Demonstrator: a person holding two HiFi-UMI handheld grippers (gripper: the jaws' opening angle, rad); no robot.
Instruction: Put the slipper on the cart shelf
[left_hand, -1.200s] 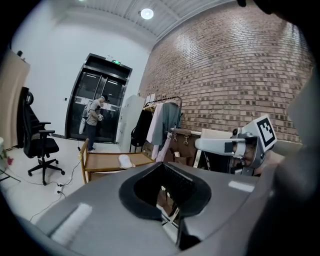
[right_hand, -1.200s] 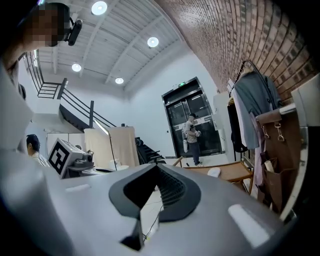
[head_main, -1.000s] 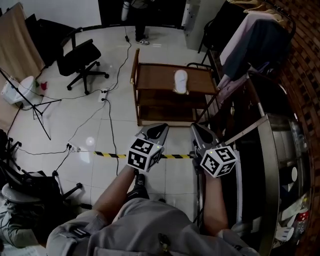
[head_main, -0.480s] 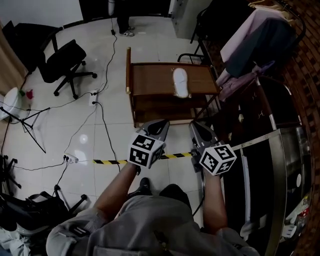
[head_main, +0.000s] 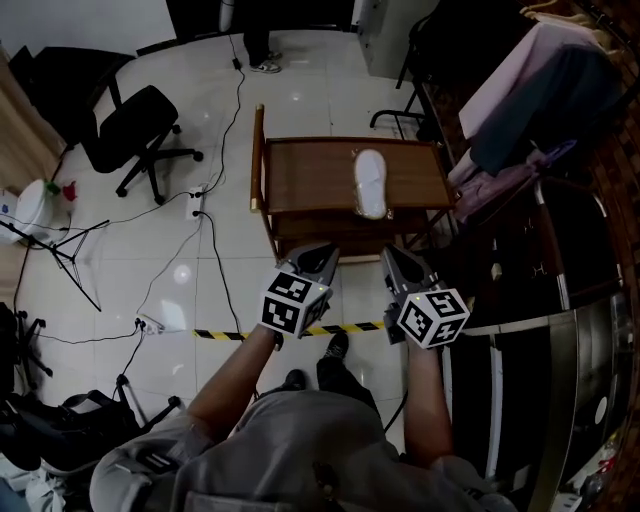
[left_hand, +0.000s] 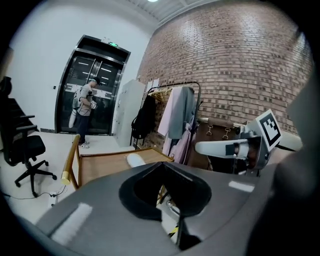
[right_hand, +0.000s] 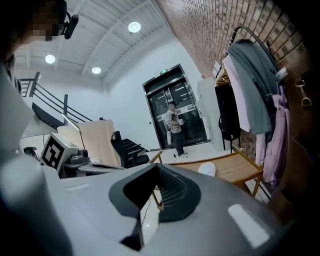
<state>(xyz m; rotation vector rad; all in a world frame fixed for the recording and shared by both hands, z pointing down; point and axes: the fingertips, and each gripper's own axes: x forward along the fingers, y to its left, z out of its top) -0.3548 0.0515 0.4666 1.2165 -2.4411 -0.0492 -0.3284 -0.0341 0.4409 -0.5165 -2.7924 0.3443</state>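
Note:
A white slipper (head_main: 371, 183) lies on the top shelf of the wooden cart (head_main: 310, 175), toward its right side. Both grippers hover over the floor in front of the cart, side by side, pointing at it and well short of it. My left gripper (head_main: 318, 258) is shut and holds nothing. My right gripper (head_main: 397, 262) is shut and empty as well. The left gripper view shows the slipper (left_hand: 135, 160) on the cart top (left_hand: 102, 166) beyond the shut left gripper (left_hand: 164, 167). The right gripper view shows the slipper (right_hand: 206, 169) past the shut right gripper (right_hand: 157, 169).
A clothes rack (head_main: 540, 100) with hanging garments stands right of the cart. A black office chair (head_main: 148, 125) is at the left, with cables on the white floor. Yellow-black tape (head_main: 340, 328) crosses the floor under the grippers. A person (left_hand: 85, 107) stands at the far glass door.
The head view has shifted a little, so the cart and the tape sit slightly lower in the picture. Both grippers stay shut and side by side; the slipper has not moved on the cart.

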